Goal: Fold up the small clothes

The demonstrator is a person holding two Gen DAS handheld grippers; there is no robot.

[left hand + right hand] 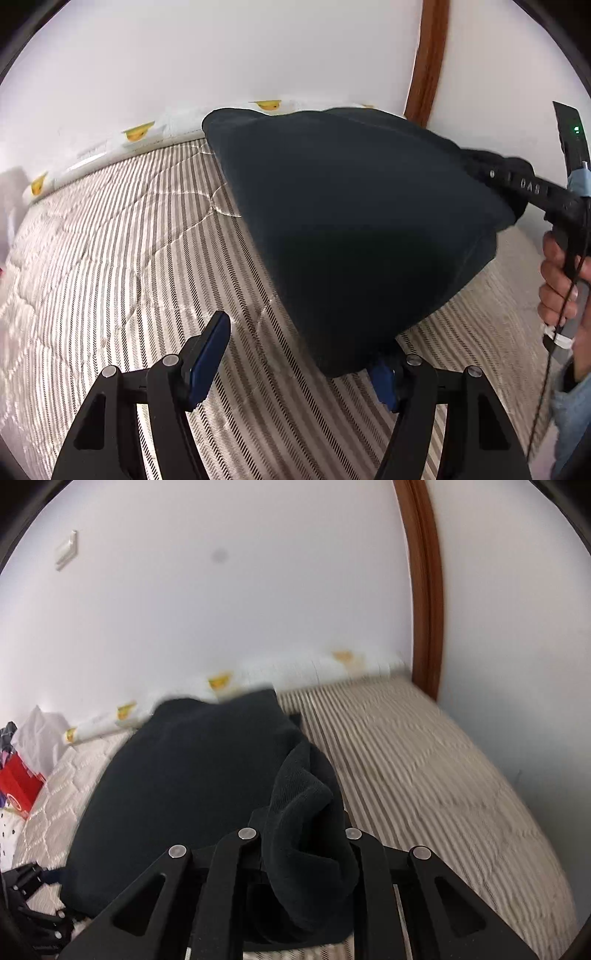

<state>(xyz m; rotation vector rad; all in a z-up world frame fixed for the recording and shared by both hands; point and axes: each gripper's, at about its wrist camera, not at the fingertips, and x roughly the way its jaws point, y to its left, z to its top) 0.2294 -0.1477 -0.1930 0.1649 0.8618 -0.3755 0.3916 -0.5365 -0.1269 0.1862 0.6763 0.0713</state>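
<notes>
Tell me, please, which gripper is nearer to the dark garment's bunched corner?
Right. The right gripper has its jaws shut on that corner of the dark garment. The left gripper is open at the opposite low corner.

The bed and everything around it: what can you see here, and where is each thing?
dark garment: one, near-black, lifted over the bed, one edge draped on the left gripper's right finger
striped mattress: one, beige and brown, under the garment
printed sheet: one, white with yellow motifs, along the wall
wooden frame: one, brown, upright on the white wall
red box: one, far left, beside white crumpled cloth
wall switch: one, white
left gripper: black, blue pads, open
right gripper: black, shut on the garment
hand: one, holding the right gripper's handle
</notes>
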